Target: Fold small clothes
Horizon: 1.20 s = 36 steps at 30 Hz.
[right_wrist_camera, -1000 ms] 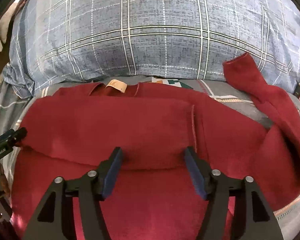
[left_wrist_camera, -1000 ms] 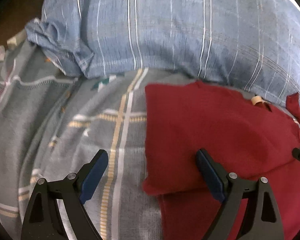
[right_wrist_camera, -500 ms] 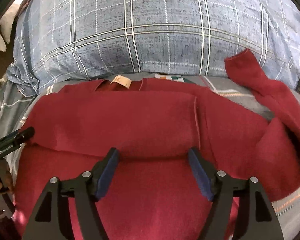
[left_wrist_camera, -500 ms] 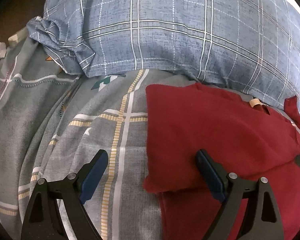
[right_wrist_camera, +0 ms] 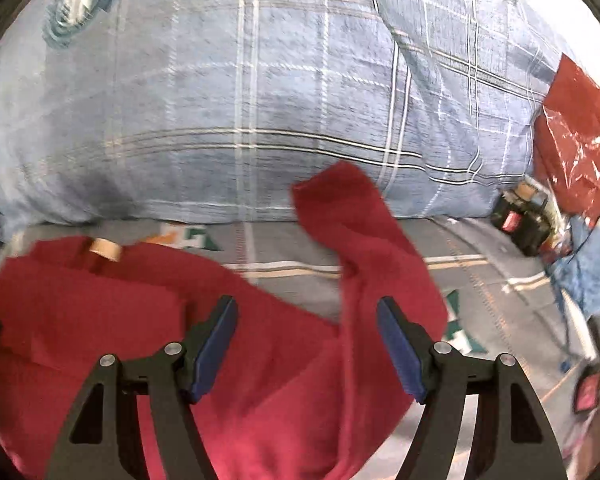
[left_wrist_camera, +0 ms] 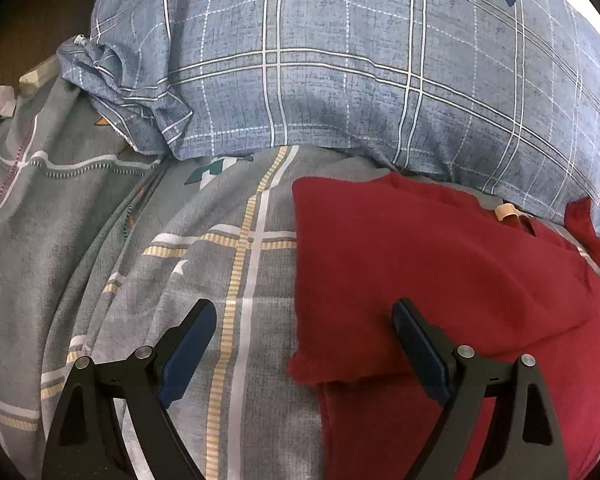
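A small dark red long-sleeved top point(left_wrist_camera: 428, 264) lies flat on the grey checked bed sheet point(left_wrist_camera: 112, 264), its tan neck label point(left_wrist_camera: 506, 212) toward the pillow. Its left sleeve is folded across the body. My left gripper point(left_wrist_camera: 304, 340) is open and empty, straddling the top's left edge. In the right wrist view the top point(right_wrist_camera: 148, 320) fills the lower left and its right sleeve point(right_wrist_camera: 364, 240) stretches up toward the pillow. My right gripper point(right_wrist_camera: 306, 338) is open and empty, above the top where that sleeve joins the body.
A large blue checked pillow point(left_wrist_camera: 360, 68) lies along the far side, also in the right wrist view point(right_wrist_camera: 240, 100). At the right sit a red plastic bag point(right_wrist_camera: 576, 148), a small black object point(right_wrist_camera: 520, 224) and blue fabric point(right_wrist_camera: 584, 272).
My right gripper has swung to the right, from over the folded body to the right sleeve; its view is now blurred. My left gripper has barely moved.
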Motion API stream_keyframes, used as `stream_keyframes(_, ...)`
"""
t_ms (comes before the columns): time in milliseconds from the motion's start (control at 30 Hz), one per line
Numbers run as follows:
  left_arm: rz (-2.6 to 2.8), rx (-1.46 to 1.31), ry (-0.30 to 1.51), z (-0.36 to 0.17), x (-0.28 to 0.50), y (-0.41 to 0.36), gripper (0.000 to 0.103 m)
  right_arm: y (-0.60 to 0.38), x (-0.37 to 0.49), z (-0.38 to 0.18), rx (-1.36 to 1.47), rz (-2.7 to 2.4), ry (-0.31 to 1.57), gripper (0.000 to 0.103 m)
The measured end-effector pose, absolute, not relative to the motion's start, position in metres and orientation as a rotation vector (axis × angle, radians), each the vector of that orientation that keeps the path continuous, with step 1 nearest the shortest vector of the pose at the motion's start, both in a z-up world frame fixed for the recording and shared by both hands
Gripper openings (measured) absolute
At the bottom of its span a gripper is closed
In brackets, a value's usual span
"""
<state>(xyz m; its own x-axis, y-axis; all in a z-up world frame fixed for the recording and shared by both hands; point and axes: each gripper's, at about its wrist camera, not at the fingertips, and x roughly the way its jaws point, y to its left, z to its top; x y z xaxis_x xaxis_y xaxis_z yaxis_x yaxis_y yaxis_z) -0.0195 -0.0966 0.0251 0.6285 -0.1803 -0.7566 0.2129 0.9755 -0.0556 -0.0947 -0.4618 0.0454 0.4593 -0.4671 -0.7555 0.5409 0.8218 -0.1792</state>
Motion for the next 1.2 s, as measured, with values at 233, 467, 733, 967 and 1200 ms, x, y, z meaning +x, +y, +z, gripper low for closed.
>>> stream_keyframes(233, -0.216, 0.049, 0.875, 0.022, -0.017, -0.098, 0.09, -0.473, -0.07, 0.028, 0.008, -0.634, 1.0, 0.073)
stream_keyframes(467, -0.216, 0.055, 0.876, 0.02, -0.015, -0.099, 0.09, -0.488, -0.031, -0.011, -0.167, -0.719, 1.176, 0.073)
stream_keyframes(733, -0.214, 0.046, 0.88, 0.019, -0.012, -0.097, 0.09, -0.515, -0.024, -0.026, -0.204, -0.811, 1.177, 0.034)
stream_keyframes(967, -0.204, 0.034, 0.874, 0.021, -0.013, -0.095, 0.09, -0.553, -0.058, 0.007, 0.138, -0.695, 1.034, 0.014)
stream_keyframes(1200, -0.194, 0.012, 0.867, 0.024, -0.016, -0.091, 0.09, -0.529, -0.101, 0.071, 0.347, -0.42, 0.848, 0.006)
